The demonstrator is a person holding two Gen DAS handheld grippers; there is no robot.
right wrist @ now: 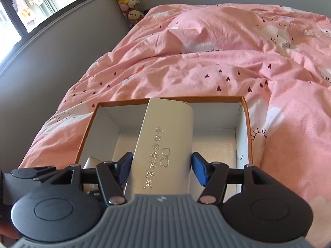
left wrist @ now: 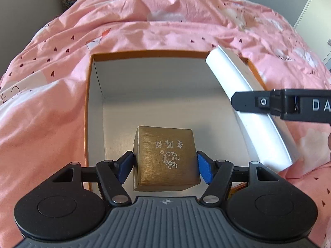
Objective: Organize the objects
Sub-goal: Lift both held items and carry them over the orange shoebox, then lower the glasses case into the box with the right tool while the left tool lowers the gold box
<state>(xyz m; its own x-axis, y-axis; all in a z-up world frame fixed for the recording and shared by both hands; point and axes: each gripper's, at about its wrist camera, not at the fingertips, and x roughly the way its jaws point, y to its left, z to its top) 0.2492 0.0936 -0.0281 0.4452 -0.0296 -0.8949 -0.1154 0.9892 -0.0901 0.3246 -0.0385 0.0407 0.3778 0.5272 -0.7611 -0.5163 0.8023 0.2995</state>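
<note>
An open cardboard box (left wrist: 89, 107) with an orange rim and white inside lies on the pink bed; it also shows in the right wrist view (right wrist: 246, 124). My left gripper (left wrist: 164, 166) is shut on a small gold box (left wrist: 165, 157) with silver lettering, held over the near part of the open box. My right gripper (right wrist: 161, 168) is shut on a long white glasses case (right wrist: 165, 144) with silver lettering, held over the open box. In the left wrist view the white case (left wrist: 238, 86) slants across the box's right side, with the right gripper's black finger (left wrist: 252, 101) on it.
A rumpled pink duvet (right wrist: 206, 66) with small hearts covers the bed around the box. Plush toys (right wrist: 128, 2) stand in the far corner by a grey wall. A window (right wrist: 31, 6) is at the upper left.
</note>
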